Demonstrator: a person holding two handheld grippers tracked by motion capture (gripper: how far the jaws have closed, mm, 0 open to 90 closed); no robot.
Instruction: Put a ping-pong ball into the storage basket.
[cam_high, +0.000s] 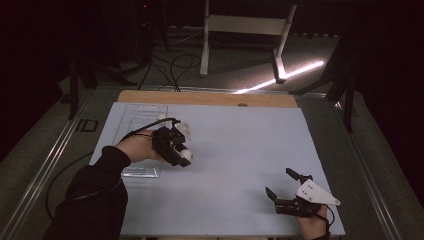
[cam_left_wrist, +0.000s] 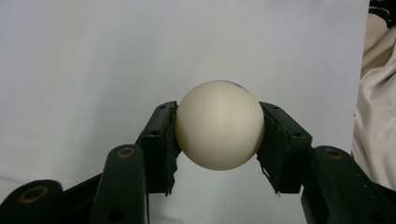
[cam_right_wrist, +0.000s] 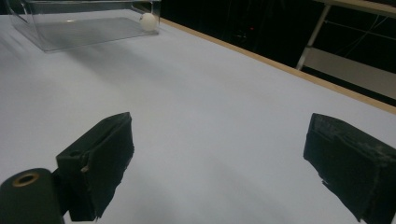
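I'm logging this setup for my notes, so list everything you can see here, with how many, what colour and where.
Ball in the grip: one, cream white, pinched between the left gripper's pads, above the table.
Ball in the box: one, white, at a corner inside the clear box.
Clear box: one, see-through plastic, open top, on the table's far left part.
Table: one, pale blue-grey top with a wooden far edge.
White frame: one, white, on the floor beyond the table.
Cables: several, black, on the floor beyond the table.
Left gripper: one, black, held beside the clear box, shut on a ball.
Right gripper: one, black with a grey plate, near the table's near right corner, jaws open, nothing between them.
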